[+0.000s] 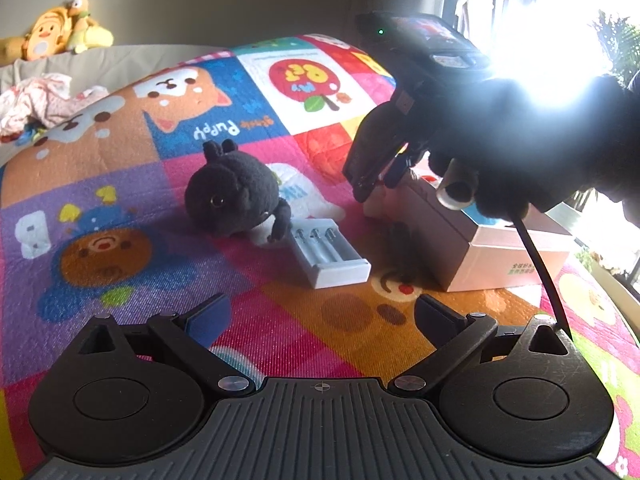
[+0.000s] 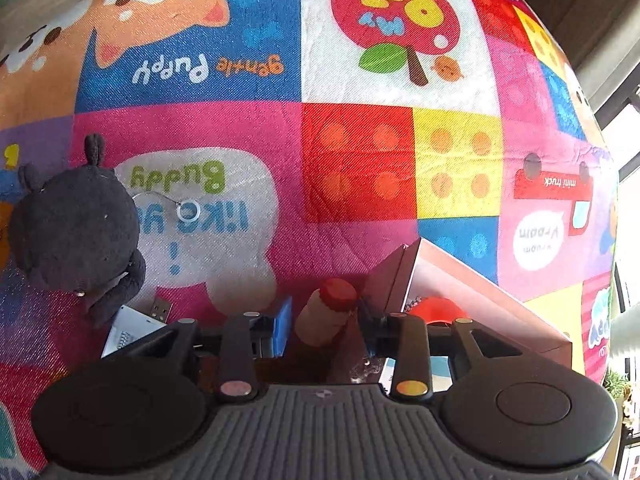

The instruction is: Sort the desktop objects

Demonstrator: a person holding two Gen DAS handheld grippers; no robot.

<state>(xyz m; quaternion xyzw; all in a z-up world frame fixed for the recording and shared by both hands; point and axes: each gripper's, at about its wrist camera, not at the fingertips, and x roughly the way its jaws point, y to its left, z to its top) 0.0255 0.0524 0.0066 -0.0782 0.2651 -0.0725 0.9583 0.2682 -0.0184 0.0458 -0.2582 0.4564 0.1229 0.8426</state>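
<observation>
Right tool (image 2: 322, 326) was seen angled steeply down at the corner of an open pink box (image 2: 472, 292), with a small cream bottle with a red cap (image 2: 326, 312) standing between its blue pads. The jaws were parted a little wider than the bottle, and no firm contact of the pads on it could be made out, so the bottle was judged loose or only barely held. Just right of the tool lay the box's raised flap; a red thing (image 2: 438, 308) showed inside the box.

Left tool (image 1: 320, 316) was held open and empty above the patterned mat (image 1: 280, 344), with a white battery charger (image 1: 328, 252) and a dark plush toy (image 1: 236, 200) ahead of it.

A tip-over was judged the main risk: the bottle could be knocked sideways by a pad brushed against it on withdrawal, and could roll off the mat's soft surface or catch on the flap instead of landing inside the box. The charger's USB plug (image 2: 160, 308), close on the left, could also be snagged.
</observation>
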